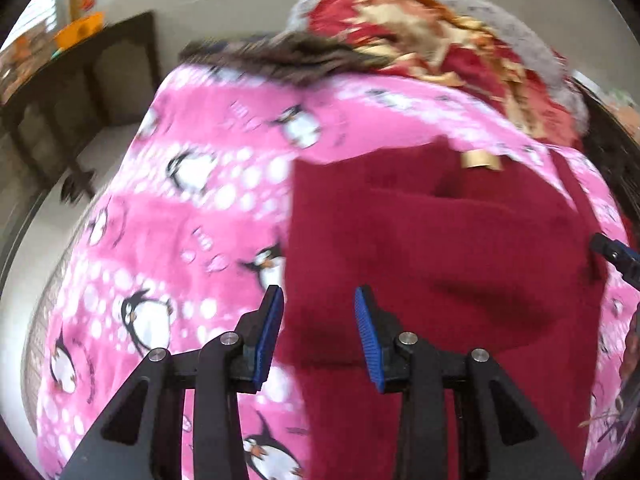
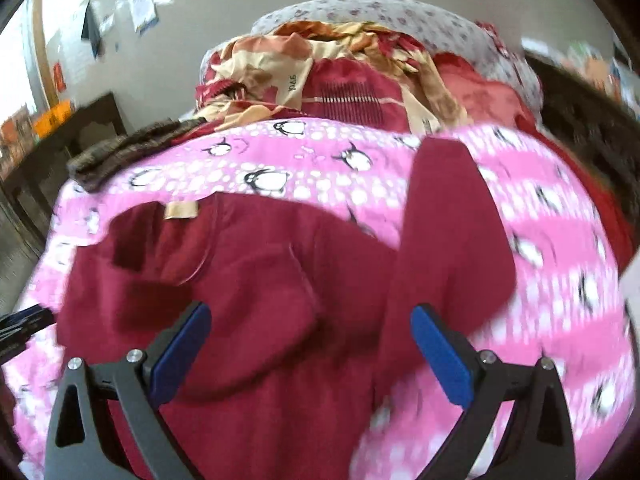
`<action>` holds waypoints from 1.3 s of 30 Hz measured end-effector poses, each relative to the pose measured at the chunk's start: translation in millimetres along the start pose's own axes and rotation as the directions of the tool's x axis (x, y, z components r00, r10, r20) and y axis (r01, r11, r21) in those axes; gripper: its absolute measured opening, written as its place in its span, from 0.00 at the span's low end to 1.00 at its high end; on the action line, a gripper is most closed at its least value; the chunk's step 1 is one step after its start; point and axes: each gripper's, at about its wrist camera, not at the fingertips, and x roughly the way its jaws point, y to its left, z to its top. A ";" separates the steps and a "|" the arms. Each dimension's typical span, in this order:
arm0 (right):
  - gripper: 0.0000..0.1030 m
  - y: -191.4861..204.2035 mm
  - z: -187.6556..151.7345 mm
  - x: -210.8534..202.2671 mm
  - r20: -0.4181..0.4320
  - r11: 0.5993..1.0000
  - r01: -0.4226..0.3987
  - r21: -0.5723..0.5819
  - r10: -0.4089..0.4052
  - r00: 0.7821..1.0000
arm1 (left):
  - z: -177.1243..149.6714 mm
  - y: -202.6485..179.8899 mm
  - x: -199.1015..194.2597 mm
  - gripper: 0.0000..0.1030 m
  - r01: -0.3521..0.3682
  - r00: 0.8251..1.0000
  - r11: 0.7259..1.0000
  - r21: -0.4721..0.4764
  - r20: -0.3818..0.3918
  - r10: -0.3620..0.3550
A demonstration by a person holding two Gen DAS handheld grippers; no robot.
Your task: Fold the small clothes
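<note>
A small dark red garment [image 1: 440, 264] with a tan neck label [image 1: 480, 160] lies on a pink penguin-print blanket [image 1: 192, 208]. My left gripper [image 1: 318, 300] is open and empty, over the garment's left edge. In the right wrist view the same garment [image 2: 248, 280] lies partly folded, one sleeve [image 2: 452, 216] sticking up to the right. My right gripper [image 2: 310, 316] is open and empty above the garment's lower middle. The right gripper's tip shows at the right edge of the left wrist view [image 1: 616, 256]. The left gripper's tip shows at the left edge of the right wrist view [image 2: 24, 320].
A heap of red and cream floral clothes [image 2: 340, 76] lies beyond the blanket against a grey patterned cushion [image 2: 400, 16]. A brown cloth [image 2: 128, 148] lies at the blanket's far left corner. A dark wooden table [image 1: 80, 92] stands to the left by the wall.
</note>
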 end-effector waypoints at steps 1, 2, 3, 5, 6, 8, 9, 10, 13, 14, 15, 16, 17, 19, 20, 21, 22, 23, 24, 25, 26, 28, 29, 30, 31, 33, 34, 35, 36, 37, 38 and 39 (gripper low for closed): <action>0.91 2.6 5.7 12.6 -0.018 1.000 0.016 -0.023 -0.017 1.000 | -2.3 3.3 5.1 0.16 -0.008 1.000 1.000 -0.014 -0.012 0.008; 0.70 5.0 9.9 27.4 -0.048 0.998 0.033 -0.045 -0.035 0.998 | -4.6 6.3 8.5 0.16 -0.012 1.000 1.000 -0.024 -0.020 0.012; 0.29 6.7 10.9 42.5 -0.094 0.998 0.026 -0.060 -0.032 0.995 | -5.9 7.5 11.2 0.16 -0.015 1.000 1.000 -0.025 -0.024 0.014; 0.10 5.9 8.7 61.1 -0.195 0.998 -0.049 -0.029 0.043 0.980 | -6.7 6.3 17.7 0.16 -0.030 0.999 0.999 -0.017 -0.034 0.029; 0.07 4.4 7.5 55.7 -0.178 0.998 -0.067 -0.001 0.066 0.982 | -7.2 6.6 19.2 0.16 -0.032 0.999 0.999 -0.015 -0.038 0.032; 0.07 2.8 6.7 30.2 -0.108 0.996 -0.093 0.001 0.092 0.990 | -7.3 8.2 20.7 0.16 -0.027 0.999 0.999 -0.019 -0.035 0.026; 0.07 1.6 5.3 18.4 -0.082 0.996 -0.086 -0.003 0.085 0.993 | -7.7 9.0 21.7 0.16 -0.024 0.999 0.999 -0.024 -0.035 0.023; 0.06 -0.1 3.5 6.8 -0.054 0.998 -0.069 -0.007 0.069 0.996 | -7.5 9.2 24.0 0.16 -0.024 0.999 0.999 -0.028 -0.038 0.023; 0.05 -13.4 -6.4 -3.6 -0.053 1.000 0.014 -0.007 -0.014 0.998 | -6.7 6.9 28.5 0.16 -0.036 0.998 0.999 -0.037 -0.047 0.034; 0.05 -19.1 -11.6 2.4 -0.090 0.999 0.038 -0.007 -0.038 0.995 | -5.6 5.2 26.1 0.16 -0.035 0.999 0.998 -0.043 -0.042 0.034; 0.06 -22.4 -14.1 6.3 -0.110 1.000 0.031 -0.001 -0.030 0.993 | -4.5 4.8 22.4 0.16 -0.031 0.999 0.998 -0.046 -0.033 0.029; 0.07 -25.1 -16.1 9.8 -0.134 1.000 0.012 0.008 -0.011 0.991 | -3.5 4.1 18.4 0.16 -0.025 0.999 0.999 -0.047 -0.020 0.024; 0.17 -28.0 -16.4 9.3 -0.149 0.999 -0.009 0.032 0.013 0.989 | -1.6 3.0 12.4 0.16 -0.023 1.000 0.999 -0.044 0.001 0.023; 0.39 -29.8 -16.0 -0.5 -0.123 0.997 -0.029 0.074 0.038 0.992 | 1.1 0.7 6.1 0.16 -0.034 0.999 0.999 -0.035 0.028 0.035; 0.47 -27.3 -12.4 -8.4 -0.084 0.996 -0.036 0.082 0.043 0.996 | 3.9 -1.7 4.8 0.16 -0.040 0.998 0.999 -0.028 0.038 0.041; 0.49 -23.2 -10.4 -13.7 -0.057 0.996 -0.044 0.073 0.048 0.997 | 5.6 -3.8 5.8 0.16 -0.042 0.998 0.999 -0.020 0.041 0.043; 0.49 -15.5 -8.2 -16.4 -0.040 0.997 -0.062 0.048 0.063 0.997 | 8.0 -5.8 8.7 0.16 -0.047 0.998 0.999 -0.012 0.036 0.047; 0.49 -2.3 -5.8 -14.4 -0.042 0.996 -0.088 0.006 0.088 0.995 | 9.2 -7.4 11.6 0.16 -0.052 0.998 0.999 -0.009 0.031 0.052; 0.49 8.2 -5.1 -10.2 -0.056 0.994 -0.105 -0.026 0.103 0.993 | 9.7 -8.2 14.4 0.16 -0.057 0.998 0.998 -0.006 0.027 0.057; 0.49 18.4 -4.0 -3.0 -0.073 0.992 -0.115 -0.054 0.111 0.991 | 9.7 -8.9 18.6 0.16 -0.063 0.998 0.998 -0.006 0.022 0.063; 0.49 29.5 -4.5 5.6 -0.086 0.990 -0.120 -0.079 0.113 0.990 | 10.5 -9.1 23.4 0.16 -0.068 0.998 0.998 -0.007 0.014 0.068; 0.49 40.8 -4.9 20.7 -0.097 0.988 -0.113 -0.103 0.103 0.990 | 12.2 -8.1 31.6 0.16 -0.075 0.997 0.997 -0.010 0.000 0.075; 0.49 43.9 -4.8 30.2 -0.108 0.989 -0.105 -0.105 0.094 0.990 | 13.7 -6.3 36.3 0.16 -0.076 0.997 0.997 -0.013 -0.007 0.076; 0.49 45.2 -4.4 40.7 -0.121 0.990 -0.101 -0.097 0.089 0.989 | 14.6 -5.2 39.1 0.16 -0.074 0.997 0.997 -0.015 -0.013 0.074; 0.49 45.1 -4.0 50.6 -0.130 0.992 -0.092 -0.088 0.080 0.988 | 15.9 -3.3 42.9 0.17 -0.072 0.997 0.997 -0.018 -0.021 0.071; 0.48 44.8 -1.5 66.0 -0.138 0.995 -0.054 -0.087 0.042 0.989 | 19.2 -0.3 49.4 0.19 -0.069 0.997 0.997 -0.027 -0.034 0.068; 0.48 44.4 -0.9 71.0 -0.135 0.995 -0.042 -0.086 0.030 0.990 | 20.8 1.0 51.1 0.19 -0.068 0.997 0.997 -0.032 -0.036 0.067; 0.48 43.5 1.2 73.4 -0.124 0.996 -0.037 -0.080 0.027 0.992 | 22.6 2.6 52.1 0.19 -0.067 0.997 0.997 -0.038 -0.036 0.066; 0.48 42.6 3.5 72.2 -0.114 0.996 -0.032 -0.077 0.024 0.993 | 23.2 3.9 52.5 0.19 -0.069 0.997 0.997 -0.042 -0.036 0.067; 0.48 43.4 5.1 71.5 -0.116 0.997 -0.030 -0.077 0.021 0.993 | 23.8 5.3 52.4 0.19 -0.072 0.997 0.996 -0.048 -0.037 0.071; 0.48 43.7 6.3 68.6 -0.125 0.997 -0.030 -0.075 0.021 0.992 | 24.6 7.3 51.9 0.19 -0.072 0.997 0.996 -0.056 -0.040 0.069; 0.48 44.1 6.4 64.1 -0.128 0.997 -0.035 -0.074 0.025 0.991 | 24.3 8.6 50.6 0.19 -0.067 0.997 0.996 -0.062 -0.040 0.064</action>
